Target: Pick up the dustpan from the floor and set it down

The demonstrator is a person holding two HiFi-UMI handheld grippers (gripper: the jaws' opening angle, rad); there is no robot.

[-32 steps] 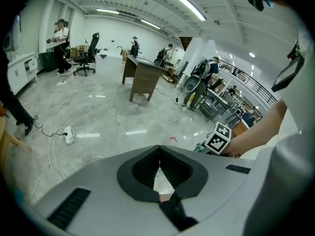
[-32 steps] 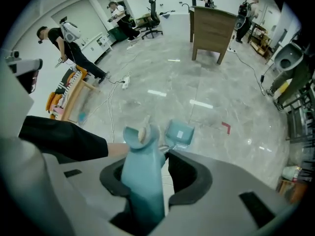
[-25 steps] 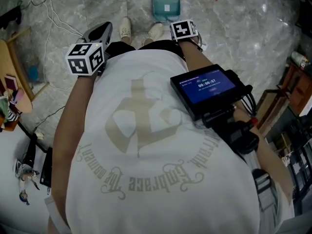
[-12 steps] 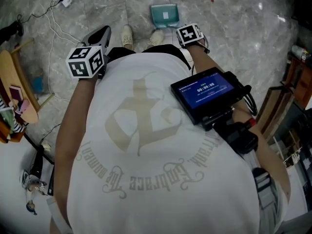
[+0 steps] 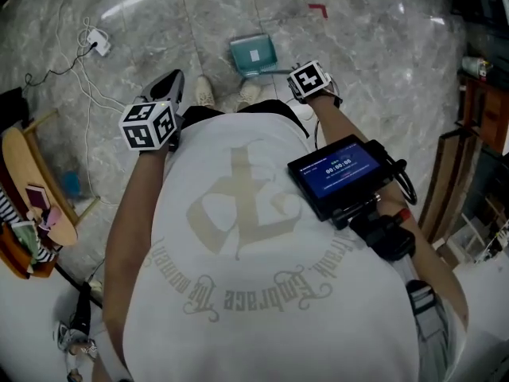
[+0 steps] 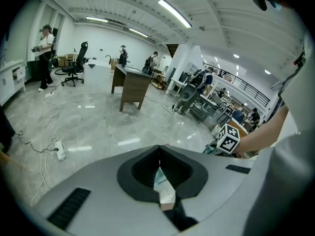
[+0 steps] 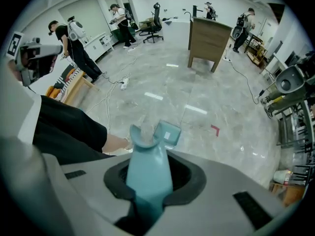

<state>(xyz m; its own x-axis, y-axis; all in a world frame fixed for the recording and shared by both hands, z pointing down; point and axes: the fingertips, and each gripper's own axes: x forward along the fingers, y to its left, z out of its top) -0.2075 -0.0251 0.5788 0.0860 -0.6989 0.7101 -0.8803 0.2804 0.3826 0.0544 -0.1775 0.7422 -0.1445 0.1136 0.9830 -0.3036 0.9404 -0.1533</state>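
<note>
My right gripper (image 7: 147,193) is shut on the teal handle (image 7: 146,166) of the dustpan and points almost straight down. The handle runs down to the teal pan (image 7: 167,133), which has a white label. In the head view the pan (image 5: 253,56) lies just beyond the person's shoes (image 5: 205,92), with the right gripper's marker cube (image 5: 310,80) beside it. I cannot tell whether the pan touches the floor. My left gripper (image 5: 165,86) hangs to the left of the shoes; its jaws (image 6: 160,181) are shut with nothing between them.
Grey marble floor all round. A white power strip (image 5: 94,40) with cables lies at the left, a red corner mark (image 5: 318,9) beyond the pan. Wooden furniture (image 5: 32,189) stands at the left, shelving (image 5: 477,94) at the right. A screen device (image 5: 343,169) hangs on the person's chest.
The head view has shifted, so the dustpan and both grippers sit lower in the picture. The left gripper has drifted sideways. The right gripper keeps its hold on the handle.
</note>
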